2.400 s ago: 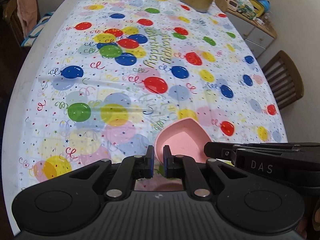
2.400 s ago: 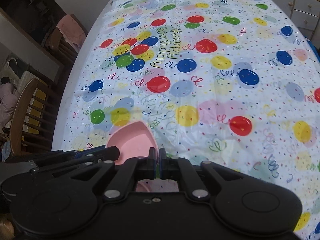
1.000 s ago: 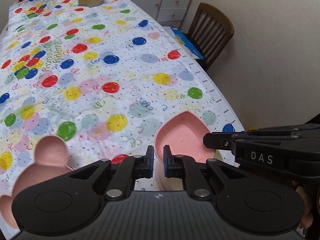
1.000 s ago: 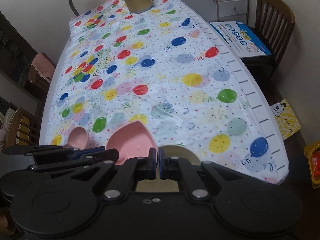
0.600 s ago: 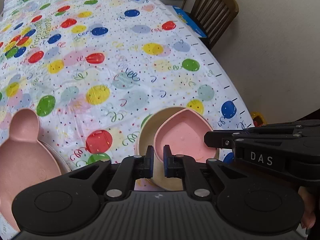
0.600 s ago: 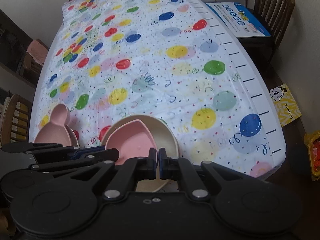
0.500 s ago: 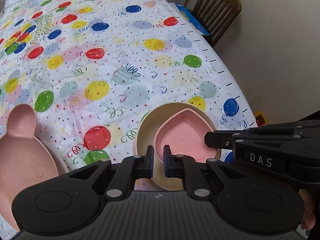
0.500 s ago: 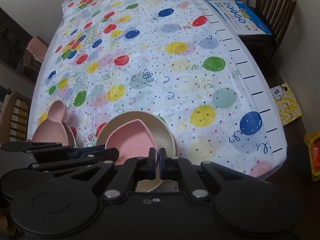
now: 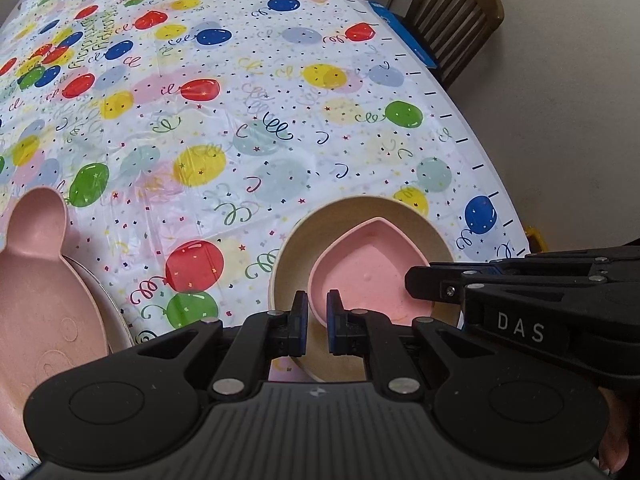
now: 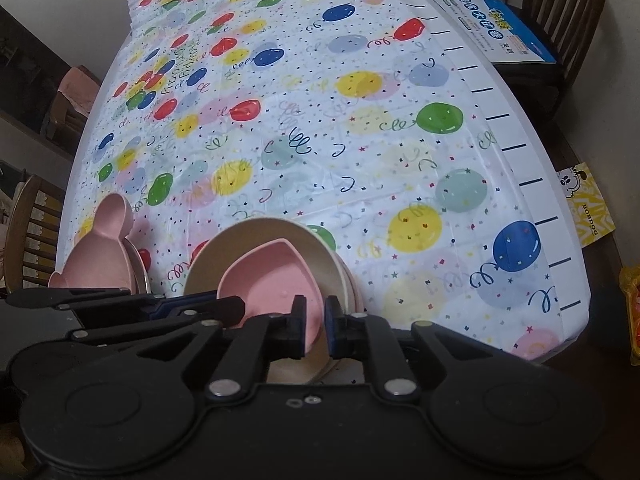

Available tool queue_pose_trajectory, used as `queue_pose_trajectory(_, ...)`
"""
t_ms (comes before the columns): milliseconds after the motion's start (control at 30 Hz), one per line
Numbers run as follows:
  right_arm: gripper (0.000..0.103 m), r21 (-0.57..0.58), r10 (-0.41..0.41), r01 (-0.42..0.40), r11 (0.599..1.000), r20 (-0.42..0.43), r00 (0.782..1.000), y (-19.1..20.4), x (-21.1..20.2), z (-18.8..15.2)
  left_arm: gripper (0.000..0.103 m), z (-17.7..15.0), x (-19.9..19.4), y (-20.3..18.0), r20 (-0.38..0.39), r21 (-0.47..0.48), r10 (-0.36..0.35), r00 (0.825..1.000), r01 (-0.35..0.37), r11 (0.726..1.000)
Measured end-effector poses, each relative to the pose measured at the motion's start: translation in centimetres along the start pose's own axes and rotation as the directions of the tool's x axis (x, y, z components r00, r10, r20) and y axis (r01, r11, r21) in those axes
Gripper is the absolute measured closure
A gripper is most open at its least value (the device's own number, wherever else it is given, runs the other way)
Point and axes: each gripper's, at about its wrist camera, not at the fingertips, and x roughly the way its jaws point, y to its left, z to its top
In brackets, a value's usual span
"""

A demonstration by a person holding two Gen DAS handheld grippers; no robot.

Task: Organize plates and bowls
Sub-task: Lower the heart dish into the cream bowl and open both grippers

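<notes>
Here the matte pink heart bowl [image 9: 370, 274] (smooth) sits in round beige bowl [image 9: 304, 248].

the pink heart bowl [image 9: 370, 268], earlier over bare tablecloth, now sits inside the beige bowl [image 9: 320, 224]

Wooden chair [image 9: 452, 16] beside balloon-print tablecloth [image 9: 248, 120]

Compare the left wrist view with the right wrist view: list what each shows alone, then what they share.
Left wrist only: "DAS" lettering on the right gripper.
Right wrist only: a yellow cartoon bag on the floor and a second chair at left.
Both: the heart-shaped pink bowl inside the beige bowl, the pink bear-shaped plate, the balloon tablecloth.
</notes>
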Motion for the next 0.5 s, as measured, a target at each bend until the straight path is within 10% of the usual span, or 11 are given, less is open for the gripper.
queue_pose_trajectory(500,0.085,-0.037,0.034,-0.033,0.999,0.001,0.999,-0.2,-1.6,0.5,0.094,-0.1,0.6,-0.7,-0.012,-0.022,0.044,0.999,-0.044,0.999)
